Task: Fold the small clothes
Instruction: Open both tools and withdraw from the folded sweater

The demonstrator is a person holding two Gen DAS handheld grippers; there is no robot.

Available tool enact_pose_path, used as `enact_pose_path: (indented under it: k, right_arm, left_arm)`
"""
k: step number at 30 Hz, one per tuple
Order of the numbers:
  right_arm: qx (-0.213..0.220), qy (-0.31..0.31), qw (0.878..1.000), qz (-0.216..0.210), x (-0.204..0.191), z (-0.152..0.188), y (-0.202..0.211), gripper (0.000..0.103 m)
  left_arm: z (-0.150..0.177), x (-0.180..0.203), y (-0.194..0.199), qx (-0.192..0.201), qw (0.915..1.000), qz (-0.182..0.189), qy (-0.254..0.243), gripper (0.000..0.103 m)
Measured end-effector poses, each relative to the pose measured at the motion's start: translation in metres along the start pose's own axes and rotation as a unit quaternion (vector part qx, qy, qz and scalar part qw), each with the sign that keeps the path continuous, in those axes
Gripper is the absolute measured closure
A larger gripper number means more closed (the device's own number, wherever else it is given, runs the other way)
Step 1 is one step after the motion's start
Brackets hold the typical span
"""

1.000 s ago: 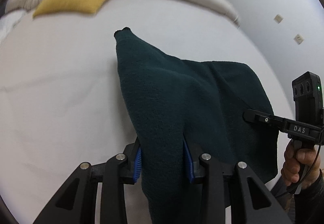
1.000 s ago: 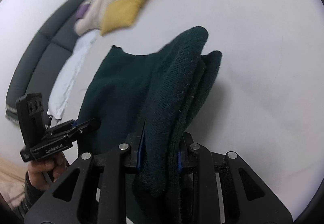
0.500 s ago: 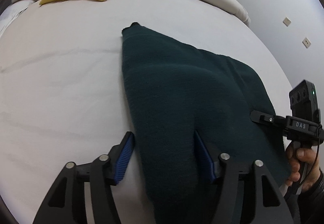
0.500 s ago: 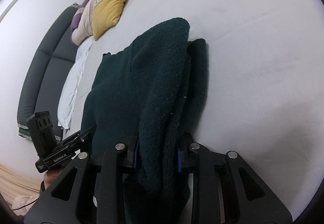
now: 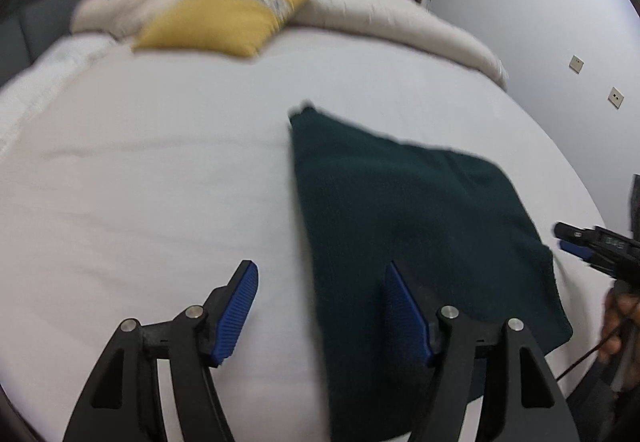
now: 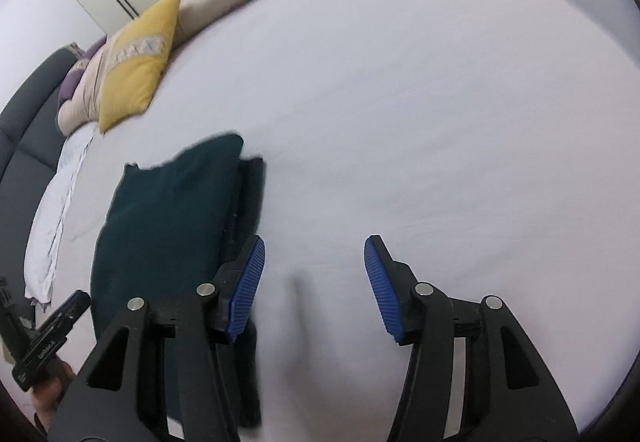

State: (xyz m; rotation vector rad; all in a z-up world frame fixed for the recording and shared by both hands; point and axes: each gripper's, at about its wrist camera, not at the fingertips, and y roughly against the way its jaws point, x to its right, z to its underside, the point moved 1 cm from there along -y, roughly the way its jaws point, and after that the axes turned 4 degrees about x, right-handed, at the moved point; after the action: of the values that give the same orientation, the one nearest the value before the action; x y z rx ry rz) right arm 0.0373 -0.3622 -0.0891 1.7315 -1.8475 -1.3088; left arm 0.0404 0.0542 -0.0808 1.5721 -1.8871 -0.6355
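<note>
While both tools gape, no writing reads on the sweater [image 5: 404,226]

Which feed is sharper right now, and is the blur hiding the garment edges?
Left wrist view: motion blur smears the yellow pillow and softens the dark green garment edges. Right wrist view: slightly sharper; garment outline readable, far corner smeared. Fisheye bends the white bed in both.

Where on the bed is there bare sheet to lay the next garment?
Bare white sheet runs wide on the right of the folded dark green garment, out to the bed's edge. More lies left of it, between garment and yellow pillow. The head end is crowded: pillow and beige duvet. Both the left gripper and right gripper are open.
</note>
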Motion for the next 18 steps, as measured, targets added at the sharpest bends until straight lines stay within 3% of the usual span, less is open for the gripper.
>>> enact_pose_path:
  k: [3,5,9,10,13,15,18]
  right_arm:
    - [0.053,0.032,0.998,-0.003,-0.021,0.005,0.038,0.052]
    - [0.107,0.070,0.992,-0.008,-0.046,0.010,0.070,0.045]
    - [0.215,0.119,0.969,-0.008,-0.086,0.021,0.130,0.011]
    - [0.242,0.126,0.962,-0.007,-0.096,0.019,0.141,0.004]
    - [0.316,0.153,0.936,0.005,-0.117,0.028,0.185,0.000]
    - [0.336,0.189,0.923,0.000,-0.136,0.031,0.209,0.000]
    - [0.334,0.222,0.916,-0.009,-0.151,0.034,0.240,0.000]
  left_arm:
    - [-0.007,0.008,0.032,0.063,0.9970,-0.035,-0.027,0.017]
    - [-0.014,0.020,0.062,0.128,0.9882,-0.068,-0.050,0.000]
    - [-0.021,0.033,0.119,0.227,0.9634,-0.125,-0.067,0.000]
    - [-0.021,0.033,0.129,0.238,0.9602,-0.131,-0.064,0.000]
    - [-0.027,0.036,0.161,0.259,0.9573,-0.115,-0.058,0.000]
    - [-0.030,0.036,0.178,0.270,0.9543,-0.118,-0.051,0.000]
    - [-0.035,0.038,0.193,0.267,0.9520,-0.141,-0.049,0.000]
